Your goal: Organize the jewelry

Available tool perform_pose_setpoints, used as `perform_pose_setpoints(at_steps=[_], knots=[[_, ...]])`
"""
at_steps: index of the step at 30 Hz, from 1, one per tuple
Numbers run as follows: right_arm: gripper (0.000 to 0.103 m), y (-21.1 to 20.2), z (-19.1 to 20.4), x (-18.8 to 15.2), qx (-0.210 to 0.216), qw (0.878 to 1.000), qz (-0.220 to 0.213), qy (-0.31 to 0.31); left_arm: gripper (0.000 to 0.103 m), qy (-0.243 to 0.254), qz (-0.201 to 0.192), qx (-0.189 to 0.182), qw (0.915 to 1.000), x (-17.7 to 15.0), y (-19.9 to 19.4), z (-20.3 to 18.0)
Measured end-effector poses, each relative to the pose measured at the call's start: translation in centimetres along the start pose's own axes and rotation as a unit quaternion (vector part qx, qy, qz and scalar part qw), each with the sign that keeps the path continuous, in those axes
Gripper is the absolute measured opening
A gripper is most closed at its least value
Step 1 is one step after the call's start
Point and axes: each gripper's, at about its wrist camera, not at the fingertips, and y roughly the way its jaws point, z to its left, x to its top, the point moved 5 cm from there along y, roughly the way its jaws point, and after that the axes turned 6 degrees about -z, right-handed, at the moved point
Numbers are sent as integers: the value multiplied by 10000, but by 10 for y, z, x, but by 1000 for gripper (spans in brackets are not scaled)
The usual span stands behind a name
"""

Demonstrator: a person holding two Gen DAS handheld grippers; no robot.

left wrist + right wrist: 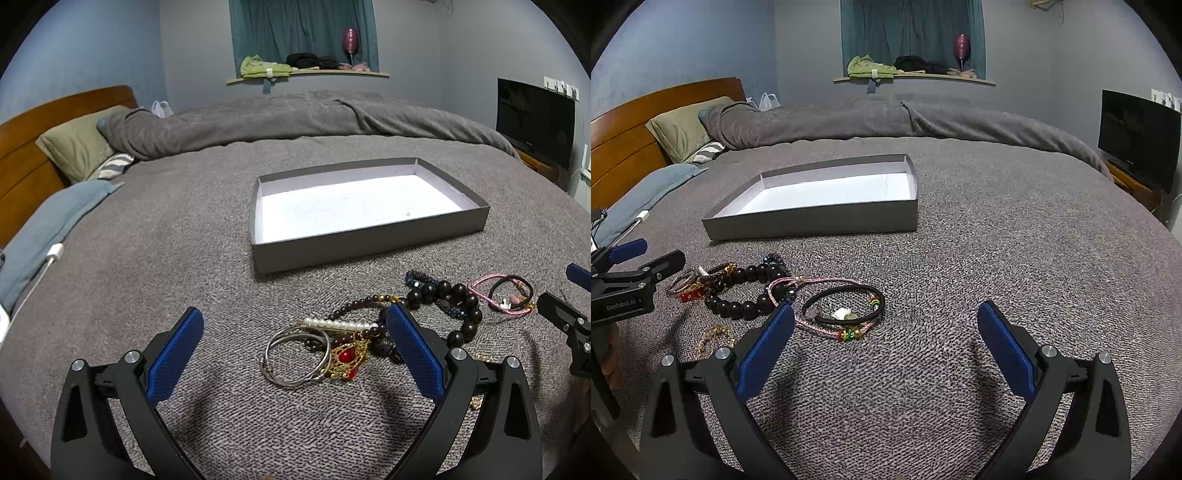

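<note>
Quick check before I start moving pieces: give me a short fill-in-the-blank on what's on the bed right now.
1. The grey tray holds ____ jewelry so far.
2. Both the left gripper and the right gripper have their jaws ____.
3. The silver bangles lie between the fingers of the ____ gripper.
4. The black cord bracelet lies over a ____ cord bracelet.

Missing words: no; open; left; pink
</note>
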Motion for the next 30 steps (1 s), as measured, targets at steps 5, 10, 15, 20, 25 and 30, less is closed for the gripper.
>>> perform_pose_setpoints(at_steps=[5, 10, 15, 20, 25, 30], knots=[[98, 0, 0, 0, -2, 10000, -1, -2, 99, 5, 14, -7, 10000, 0, 0, 1], [98, 0, 0, 0, -3, 10000, 0, -2, 99, 3, 13, -1, 10000, -1, 0, 1], [98, 0, 0, 0, -2, 10000, 2, -6, 99, 6, 10, -13, 10000, -1, -1, 1], [98, 0, 0, 0, -8, 10000, 2, -3, 99, 7, 14, -9, 10000, -1, -1, 2], [98, 2, -1, 0, -79, 10000, 36, 16, 99, 3, 7, -16, 10000, -1, -1, 2], [98, 2, -4, -1, -251, 9997, 40, 8, 99, -7, 42, -6, 10000, -2, 0, 2]])
